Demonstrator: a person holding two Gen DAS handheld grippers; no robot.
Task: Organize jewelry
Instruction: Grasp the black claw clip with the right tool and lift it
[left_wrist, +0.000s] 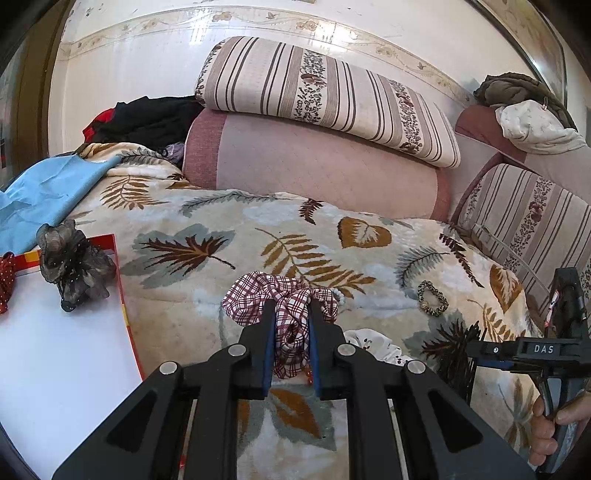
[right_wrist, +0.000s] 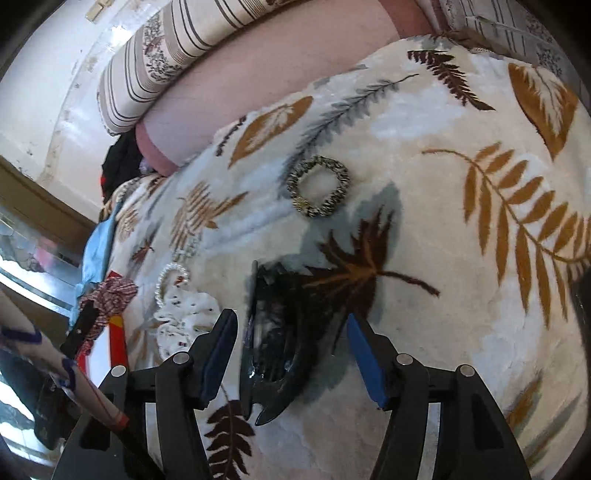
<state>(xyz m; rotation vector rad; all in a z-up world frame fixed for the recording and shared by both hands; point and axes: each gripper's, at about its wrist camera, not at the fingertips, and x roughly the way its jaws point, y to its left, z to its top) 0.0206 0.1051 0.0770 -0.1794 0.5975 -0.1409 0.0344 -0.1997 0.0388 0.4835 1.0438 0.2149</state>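
Left gripper (left_wrist: 291, 332): jaws drawn narrow and clamped on the plaid scrunchie (left_wrist: 284, 299), which bunches out above and below the blue pads. It is held above the leaf blanket (left_wrist: 207, 206). Whether it is fully clear of the blanket cannot be told.

Tray (left_wrist: 55, 369): white floor, red rim, at 9 o'clock of the left gripper. Already on it are a grey scrunchie (left_wrist: 74, 269), lying over the rim at its far corner, and a red dotted piece (left_wrist: 5, 280) at the frame edge.

Right gripper (right_wrist: 291, 350): jaws wide, holding nothing. A black hair claw (right_wrist: 273, 350) lies on the blanket between the fingers, nearer the left one; no contact is evident.

Still loose on the blanket: a leopard hair tie (right_wrist: 319, 186) at 12 o'clock of the right gripper, a white floral scrunchie (right_wrist: 184, 314) at its 9 o'clock, and a pearl bracelet (right_wrist: 170, 280) touching that scrunchie's far edge.

Judgement: the sorting is partly done. The step in hand is carrying the plaid scrunchie to the tray. The next move calls for a swing toward 9 o'clock, release over bare tray floor, clear of the grey scrunchie. The right gripper appears set to close on the claw; it should centre first, since the claw's curved, glossy shell may slip.
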